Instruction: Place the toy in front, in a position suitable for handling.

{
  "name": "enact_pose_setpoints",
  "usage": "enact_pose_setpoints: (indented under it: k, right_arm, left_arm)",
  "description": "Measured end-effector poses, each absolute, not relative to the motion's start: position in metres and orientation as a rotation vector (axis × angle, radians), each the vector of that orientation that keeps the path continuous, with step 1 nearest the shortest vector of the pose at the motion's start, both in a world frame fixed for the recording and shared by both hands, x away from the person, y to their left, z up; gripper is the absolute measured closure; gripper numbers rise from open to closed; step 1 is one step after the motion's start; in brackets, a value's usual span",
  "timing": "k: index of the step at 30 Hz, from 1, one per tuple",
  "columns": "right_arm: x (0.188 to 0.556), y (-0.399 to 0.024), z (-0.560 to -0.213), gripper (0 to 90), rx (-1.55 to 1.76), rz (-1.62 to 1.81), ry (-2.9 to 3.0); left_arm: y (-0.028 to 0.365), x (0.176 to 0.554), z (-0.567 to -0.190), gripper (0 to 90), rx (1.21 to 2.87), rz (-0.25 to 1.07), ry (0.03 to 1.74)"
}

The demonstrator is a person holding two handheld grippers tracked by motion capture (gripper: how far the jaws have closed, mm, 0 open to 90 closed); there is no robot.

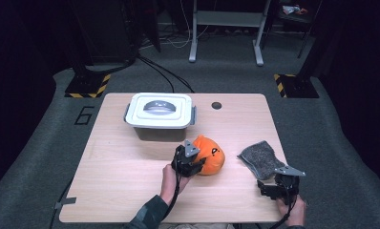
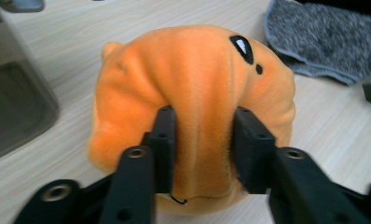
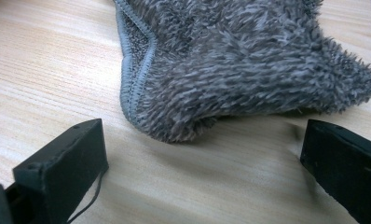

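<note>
An orange plush toy with black face marks lies near the middle of the wooden table. My left gripper is shut on it, and a fold of its soft body bulges between the two black jaws. A grey fluffy cloth lies to the toy's right. My right gripper rests at the table's front right, open wide. The cloth's near edge lies just ahead of its jaws, untouched.
A grey box with a white latched lid stands behind the toy, left of centre. A small dark hole marks the table's far edge. Dark floor and stand legs lie beyond the table.
</note>
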State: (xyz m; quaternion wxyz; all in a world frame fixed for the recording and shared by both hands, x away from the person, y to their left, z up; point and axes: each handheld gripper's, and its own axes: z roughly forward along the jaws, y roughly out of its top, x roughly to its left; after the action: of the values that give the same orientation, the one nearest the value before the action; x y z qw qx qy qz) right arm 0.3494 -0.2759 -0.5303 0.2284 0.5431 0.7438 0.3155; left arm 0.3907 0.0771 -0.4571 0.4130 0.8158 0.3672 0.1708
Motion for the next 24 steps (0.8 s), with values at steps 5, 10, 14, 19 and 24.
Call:
enact_pose_setpoints:
  k: [5, 10, 14, 19, 24]
  right_arm:
    - [0.349, -0.276, -0.53, 0.0, 1.493, 0.869, 2.048]
    - [0.349, -0.276, -0.53, 0.0, 1.497, 0.869, 2.047]
    - [0.349, -0.276, -0.53, 0.0, 1.497, 0.868, 2.047]
    - [0.349, -0.276, -0.53, 0.0, 1.499, 0.868, 2.046]
    - [0.349, -0.276, -0.53, 0.0, 1.498, 0.868, 2.046]
  left_arm:
    - [0.092, 0.393, -0.446, 41.5, 2.054, 0.398, 0.873]
    - [0.115, 0.406, -0.434, 39.3, 2.025, 0.432, 0.893]
    - [0.128, 0.423, -0.435, 38.0, 2.06, 0.417, 0.88]
    - [0.125, 0.439, -0.449, 35.2, 2.143, 0.369, 0.834]
    - [0.119, 0.444, -0.457, 33.7, 2.172, 0.304, 0.786]
